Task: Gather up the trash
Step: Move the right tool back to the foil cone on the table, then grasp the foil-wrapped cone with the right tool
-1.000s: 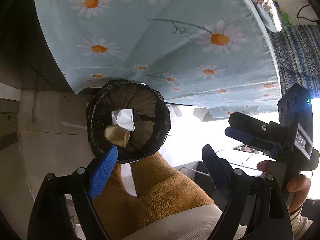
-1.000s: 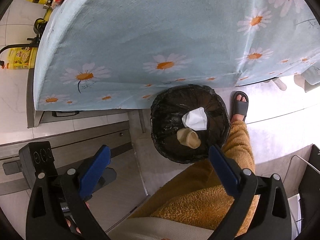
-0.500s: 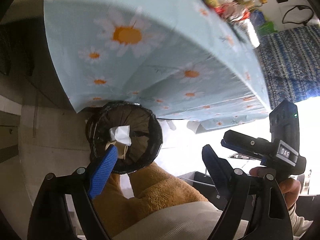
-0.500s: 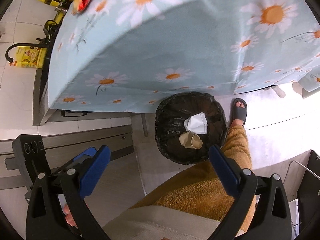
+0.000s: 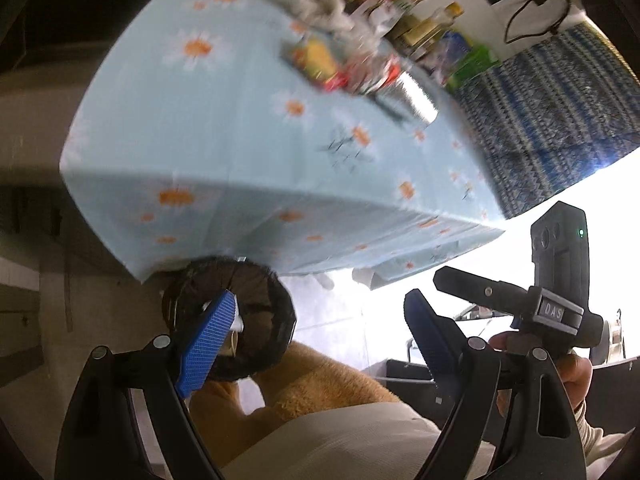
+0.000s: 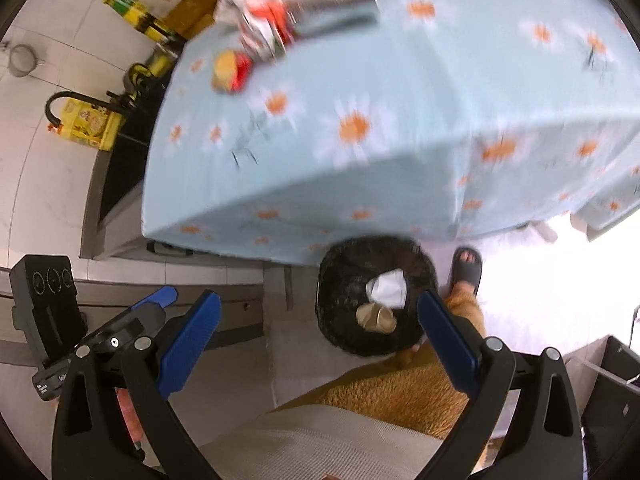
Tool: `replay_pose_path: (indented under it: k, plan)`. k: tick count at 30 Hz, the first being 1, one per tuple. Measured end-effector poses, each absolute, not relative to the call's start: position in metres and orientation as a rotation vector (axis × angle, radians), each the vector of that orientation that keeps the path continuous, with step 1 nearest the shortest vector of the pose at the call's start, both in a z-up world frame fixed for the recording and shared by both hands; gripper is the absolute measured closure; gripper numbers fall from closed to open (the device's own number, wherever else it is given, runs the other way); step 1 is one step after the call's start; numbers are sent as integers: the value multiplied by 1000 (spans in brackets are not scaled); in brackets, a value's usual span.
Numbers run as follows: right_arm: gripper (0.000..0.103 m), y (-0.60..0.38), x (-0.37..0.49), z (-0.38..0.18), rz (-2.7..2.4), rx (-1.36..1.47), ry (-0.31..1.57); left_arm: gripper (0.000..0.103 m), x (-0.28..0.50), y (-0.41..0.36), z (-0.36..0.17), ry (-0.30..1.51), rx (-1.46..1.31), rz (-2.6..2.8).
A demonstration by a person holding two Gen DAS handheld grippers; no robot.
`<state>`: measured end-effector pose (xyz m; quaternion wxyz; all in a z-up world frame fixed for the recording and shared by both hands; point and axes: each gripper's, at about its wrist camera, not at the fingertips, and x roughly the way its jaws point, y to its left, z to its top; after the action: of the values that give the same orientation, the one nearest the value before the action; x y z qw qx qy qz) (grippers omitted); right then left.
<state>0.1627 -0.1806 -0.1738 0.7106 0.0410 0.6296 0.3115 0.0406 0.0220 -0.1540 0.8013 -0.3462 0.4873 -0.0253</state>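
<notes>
Left wrist view: the left gripper (image 5: 316,332) is held with its blue pads wide apart and nothing between them. Behind its left pad stands the trash bin (image 5: 276,300), lined with a black bag, on the floor at the edge of the table. A bit of white paper (image 5: 239,322) shows inside the bin beside the pad. The table is covered with a light blue daisy tablecloth (image 5: 240,136), and on its far part lie blurred packages and wrappers (image 5: 344,68); I cannot tell each one. At the right side the right gripper (image 5: 516,308) is seen from the side, held by a hand (image 5: 572,372).

Right wrist view: the right gripper (image 6: 320,340) also has its pads spread apart and carries nothing. Between the pads, lower on the floor, is the trash bin (image 6: 340,304). Inside it lie a crumpled white paper (image 6: 387,289) and a beige paper cup (image 6: 376,317) on its side, touching each other. A foot in a dark slipper (image 6: 466,270) stands just beside the bin. On the tablecloth (image 6: 400,100) a red and yellow wrapper (image 6: 230,70) lies near the corner. At the left, the left gripper (image 6: 132,320) is seen from the side.
</notes>
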Motion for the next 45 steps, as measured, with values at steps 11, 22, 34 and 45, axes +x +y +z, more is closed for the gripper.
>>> replay_pose_path:
  k: [11, 22, 34, 45]
  plan:
    - [5, -176, 228, -119, 687, 95, 1252, 19, 68, 35, -110, 953, -689, -14]
    - [5, -157, 311, -100, 652, 108, 1245, 19, 92, 48, -101, 937, -691, 65]
    - [5, -107, 364, -129, 617, 8, 1348, 19, 103, 62, -108, 938, -749, 139]
    - [8, -88, 377, -151, 544, -24, 1394, 19, 109, 63, -118, 956, -783, 153]
